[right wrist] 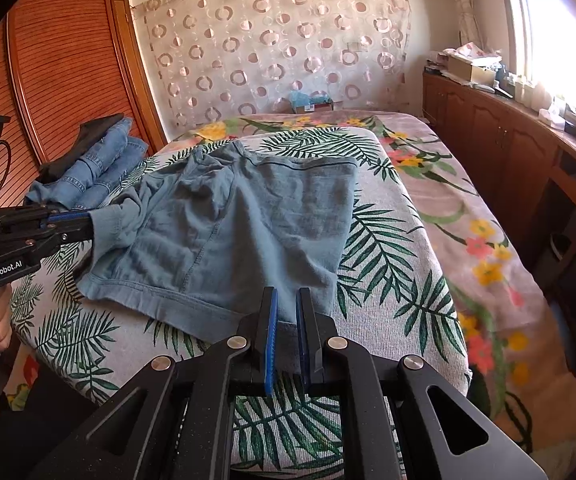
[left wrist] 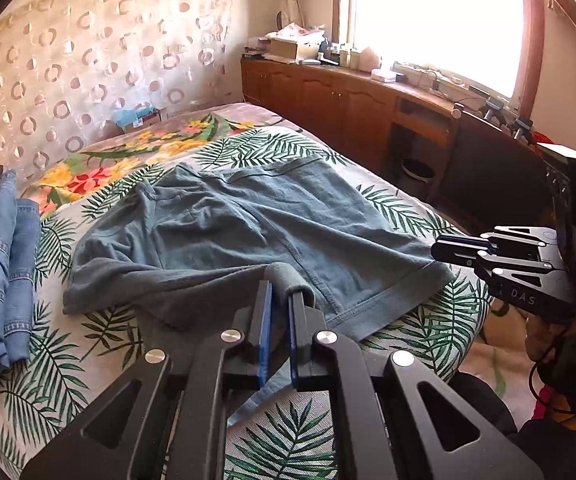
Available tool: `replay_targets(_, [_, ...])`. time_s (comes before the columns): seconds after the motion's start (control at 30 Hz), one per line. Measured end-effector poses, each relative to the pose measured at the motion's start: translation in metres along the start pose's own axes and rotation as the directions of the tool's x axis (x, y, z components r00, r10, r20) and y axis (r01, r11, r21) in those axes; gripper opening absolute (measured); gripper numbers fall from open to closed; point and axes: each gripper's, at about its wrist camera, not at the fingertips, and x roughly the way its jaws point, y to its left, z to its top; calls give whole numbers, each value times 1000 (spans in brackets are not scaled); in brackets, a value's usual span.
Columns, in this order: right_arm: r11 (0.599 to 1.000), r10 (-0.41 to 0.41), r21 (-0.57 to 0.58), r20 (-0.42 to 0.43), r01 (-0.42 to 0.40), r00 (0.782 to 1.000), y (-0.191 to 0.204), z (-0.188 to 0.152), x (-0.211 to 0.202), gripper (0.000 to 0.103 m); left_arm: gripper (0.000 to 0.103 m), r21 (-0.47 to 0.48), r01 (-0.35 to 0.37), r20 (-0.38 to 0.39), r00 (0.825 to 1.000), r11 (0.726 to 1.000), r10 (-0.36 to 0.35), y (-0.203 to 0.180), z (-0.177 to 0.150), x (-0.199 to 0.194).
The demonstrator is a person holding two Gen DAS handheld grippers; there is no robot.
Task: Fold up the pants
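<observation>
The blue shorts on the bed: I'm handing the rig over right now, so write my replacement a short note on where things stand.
Left tongs: shut on a bunched hem of the blue shorts, lifted slightly.
Right tongs: closed on the shorts' other leg hem.
The shorts lie mostly flat on the leaf-print cover, waistband at the far end.
Folded jeans are stacked at the bed's left edge.
Done: both hems gripped.
Left: probably carry the hems toward the waistband, then smooth the fold.

Both tools are matte black linkages with round silver pivot screws and blue-lined fingers. The left gripper (right wrist: pixel 88 222) reads "GenRobot.AI" in white; the right gripper (left wrist: pixel 443 250) reads "DAS", with a thin black cable below. Bare skin shows on both hands.
</observation>
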Motion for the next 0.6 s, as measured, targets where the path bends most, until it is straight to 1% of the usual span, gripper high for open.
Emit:
replay_targets(0.03, [1000, 1, 0, 0, -1, 1000, 0, 0, 0, 9, 7, -5, -1, -3, 1000, 1000, 0, 1, 0, 0])
replay_targets(0.1, [1000, 1, -4, -2, -1, 1000, 1, 0, 1, 9, 11, -14, -4, -8, 1000, 1000, 4, 3, -1, -1])
replay_targets(0.17, [1000, 1, -8, -4, -1, 1000, 2, 0, 2, 9, 21, -14, -16, -3, 1000, 1000, 16, 4, -3, -5])
replay_targets(0.27, [1000, 4, -11, -7, -4, 1000, 4, 0, 3, 9, 30, -10, -24, 5, 1000, 1000, 24, 6, -6, -10])
replay_targets(0.3, [1000, 5, -13, -8, -5, 1000, 4, 0, 4, 9, 32, -9, -29, 8, 1000, 1000, 29, 7, -7, -13])
replay_targets(0.37, [1000, 10, -17, -9, -10, 1000, 6, 2, 5, 9, 44, -12, -40, 15, 999, 999, 40, 10, -10, -18])
replay_targets(0.43, [1000, 19, -23, -10, -19, 1000, 9, 3, 6, 9, 46, -15, -54, 21, 998, 998, 55, 14, -14, -22])
replay_targets(0.5, [999, 25, -30, -11, -26, 1000, 12, 3, 8, 9, 53, -24, -75, 15, 997, 997, 76, 21, -19, -23])
replay_targets(0.57, [999, 36, -36, -16, -37, 999, 16, 4, 12, 9, 78, -49, -82, 11, 997, 995, 83, 30, -24, -22])
replay_targets(0.6, [998, 44, -41, -19, -45, 999, 18, 5, 14, 9, 81, -60, -79, 10, 997, 995, 80, 34, -26, -22])
